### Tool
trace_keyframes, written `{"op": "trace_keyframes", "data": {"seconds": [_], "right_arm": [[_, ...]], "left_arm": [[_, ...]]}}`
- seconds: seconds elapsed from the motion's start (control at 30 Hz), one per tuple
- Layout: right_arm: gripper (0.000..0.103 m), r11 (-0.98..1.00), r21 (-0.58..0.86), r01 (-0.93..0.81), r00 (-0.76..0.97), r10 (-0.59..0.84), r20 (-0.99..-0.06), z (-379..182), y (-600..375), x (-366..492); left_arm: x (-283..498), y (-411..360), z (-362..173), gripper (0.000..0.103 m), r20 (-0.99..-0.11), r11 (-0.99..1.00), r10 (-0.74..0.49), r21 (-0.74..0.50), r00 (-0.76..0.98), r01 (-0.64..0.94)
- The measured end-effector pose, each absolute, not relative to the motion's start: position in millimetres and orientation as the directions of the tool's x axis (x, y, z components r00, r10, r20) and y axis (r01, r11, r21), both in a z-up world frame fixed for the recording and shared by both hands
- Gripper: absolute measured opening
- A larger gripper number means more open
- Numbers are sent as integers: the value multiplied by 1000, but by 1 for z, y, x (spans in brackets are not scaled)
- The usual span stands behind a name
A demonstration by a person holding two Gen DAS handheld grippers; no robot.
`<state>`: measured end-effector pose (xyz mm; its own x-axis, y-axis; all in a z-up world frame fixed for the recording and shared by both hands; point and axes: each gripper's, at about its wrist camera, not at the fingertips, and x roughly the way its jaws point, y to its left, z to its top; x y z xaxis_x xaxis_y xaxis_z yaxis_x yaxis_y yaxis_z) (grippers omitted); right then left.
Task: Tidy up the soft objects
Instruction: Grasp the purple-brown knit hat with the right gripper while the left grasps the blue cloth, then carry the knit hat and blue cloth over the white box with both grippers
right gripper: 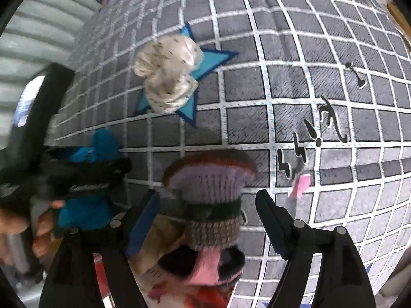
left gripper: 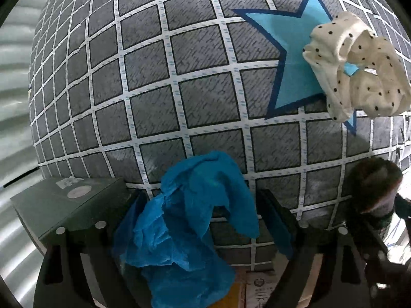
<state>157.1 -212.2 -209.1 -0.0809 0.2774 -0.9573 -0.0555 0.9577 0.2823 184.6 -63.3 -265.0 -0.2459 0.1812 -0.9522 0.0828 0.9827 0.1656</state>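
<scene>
The right tool [right gripper: 205, 220] is seen with its jaws apart; a striped knitted sock in lavender, green, brown and pink [right gripper: 210, 200] lies between them, its long axis running along the tool's pointing line. The left pad appears to touch the sock's green band, while the right pad stands clear, so no clamping is shown. The sock is therefore judged released or about to be released, above a heap of soft items at the lower frame edge.

The left tool [left gripper: 203, 220] is likewise held apart, with a crumpled bright blue cloth [left gripper: 190, 225] draped between and over its fingers; whether the pads press on it cannot be told. A dark green box [left gripper: 69, 205] lies just beside the left finger.

Further out, a cream dotted fabric bundle [left gripper: 357, 66] rests on a blue star patch [left gripper: 287, 56] of the grey grid-patterned bed cover [left gripper: 154, 77]. It lies ahead of both tools, and appears nearer the left one.
</scene>
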Motion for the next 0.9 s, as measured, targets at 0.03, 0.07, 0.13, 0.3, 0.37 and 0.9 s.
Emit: {"op": "trace_keyframes", "data": {"seconds": [0.03,0.07,0.13,0.3,0.37,0.9], "right_arm": [[78,958,283,-46,-90,278,-956,-214,-211,158],[77,960,278,-40,-95,273,-957,-218,-209,159],[39,963,263,-65,-78,257,-963,-217,-203,161],[37,957,287,-48,-81,283,-956,-211,-208,157],[37,955,294,-35,-60,291,-955,-202,-216,158],[37,943,315,109,63,310,-949,-144,-274,120]], "left_arm": [[183,-63,-264,80,-955,986,164,149,-247,78],[181,-64,-261,69,-955,990,132,117,-264,72],[178,-65,-257,42,-958,997,79,69,-276,45],[163,-73,-240,25,-972,998,56,47,-228,46],[158,-76,-224,25,-983,998,44,36,-180,46],[119,-108,-111,25,-998,977,-24,-10,63,212]]}}
